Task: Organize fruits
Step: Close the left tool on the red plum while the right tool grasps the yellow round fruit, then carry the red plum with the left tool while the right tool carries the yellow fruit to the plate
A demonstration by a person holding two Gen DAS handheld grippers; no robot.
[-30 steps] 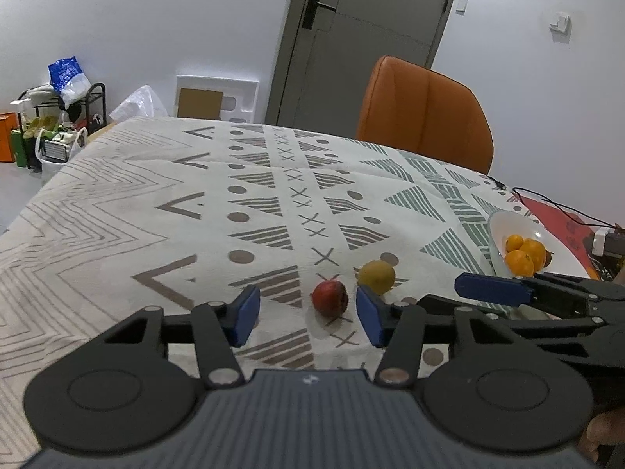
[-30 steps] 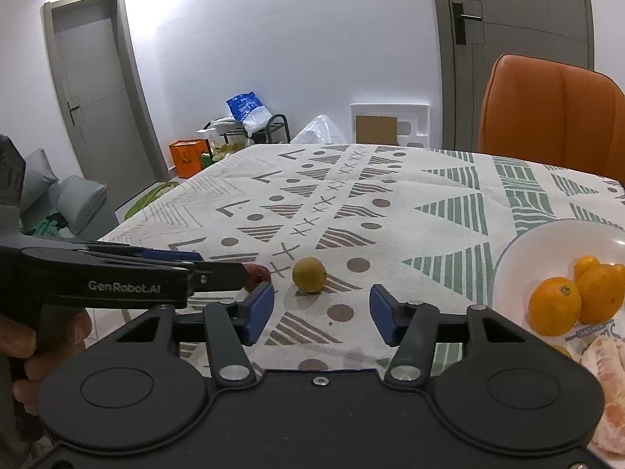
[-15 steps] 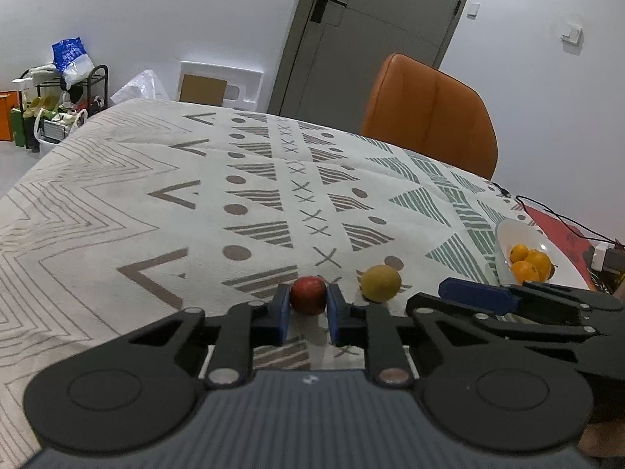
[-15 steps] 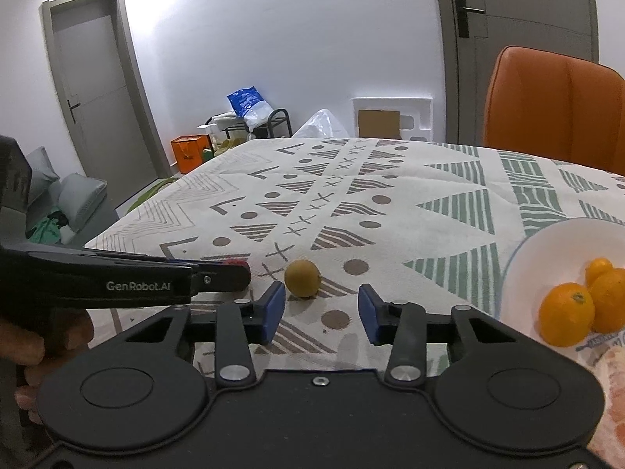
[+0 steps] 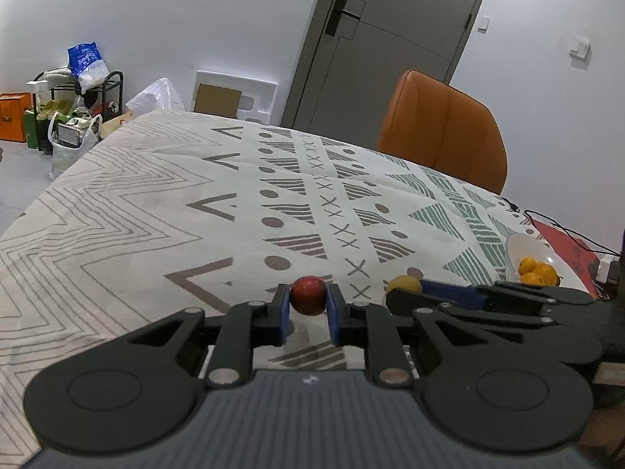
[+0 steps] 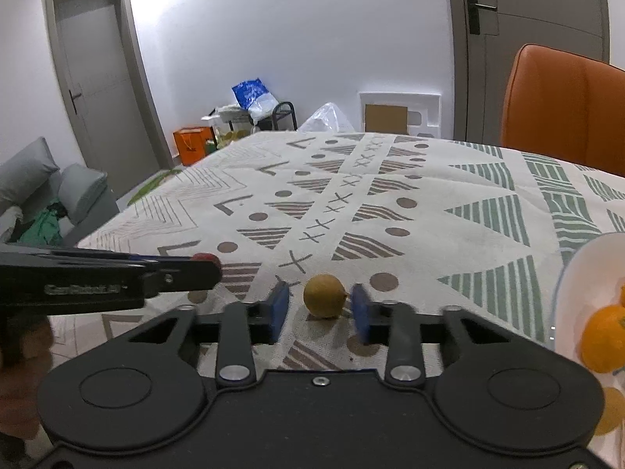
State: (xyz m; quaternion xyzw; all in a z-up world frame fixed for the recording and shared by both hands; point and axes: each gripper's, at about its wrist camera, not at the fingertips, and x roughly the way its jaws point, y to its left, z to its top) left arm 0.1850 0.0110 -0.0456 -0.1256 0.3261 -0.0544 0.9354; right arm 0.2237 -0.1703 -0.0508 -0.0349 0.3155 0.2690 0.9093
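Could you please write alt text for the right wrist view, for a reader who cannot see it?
The right gripper is closing around a small yellow-brown fruit on a patterned tablecloth, pads not yet touching it. To its left, the left gripper holds a red fruit; a white bowl of oranges sits at right.

My left gripper (image 5: pixel 308 314) and right gripper (image 6: pixel 320 312) are matte black plastic with blue finger pads (image 6: pixel 279 310), silver pivot screws, round discs on the housings, ribbed grey top, and pale raised lettering along one side.
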